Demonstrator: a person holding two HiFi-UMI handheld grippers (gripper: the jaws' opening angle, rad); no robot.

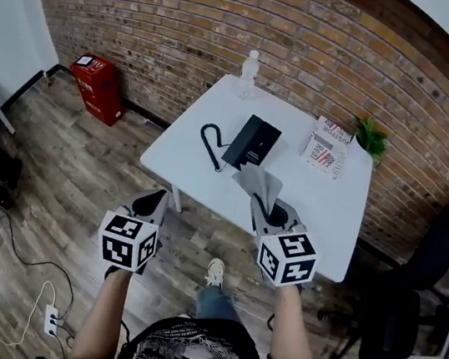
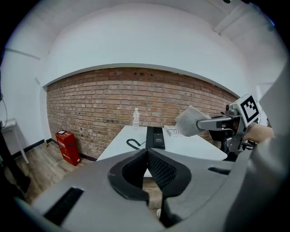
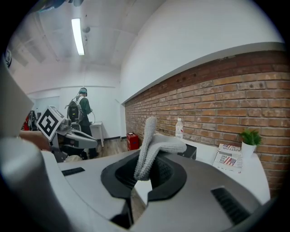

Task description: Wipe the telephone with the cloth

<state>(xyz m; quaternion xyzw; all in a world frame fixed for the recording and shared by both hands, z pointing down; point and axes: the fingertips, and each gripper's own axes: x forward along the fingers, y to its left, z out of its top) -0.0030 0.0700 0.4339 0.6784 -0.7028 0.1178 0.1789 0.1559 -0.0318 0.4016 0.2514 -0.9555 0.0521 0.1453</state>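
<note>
Pinching the grey cloth in the right tongs, folded over and poking up past the pads. Holding the left tongs pressed together on nothing, low and to the left, short of the desk. Hovering with both in the air at the desk's near side, apart from the black telephone, which is lying flat near the desk's middle with its coiled cord curling off to the left.

Judging the step in hand as the approach: cloth gripped, wiping not yet begun. Probably calling next for reaching the right tongs forward and down until the loose fold of cloth is lying on the telephone's top, then sweeping along its length. Perhaps also steadying the telephone with the left tongs against sliding.

Counting: two tongs, one cloth, one telephone, one cord, one desk, one clear bottle at the far edge, one potted plant, one newspaper just beside the plant.
</note>
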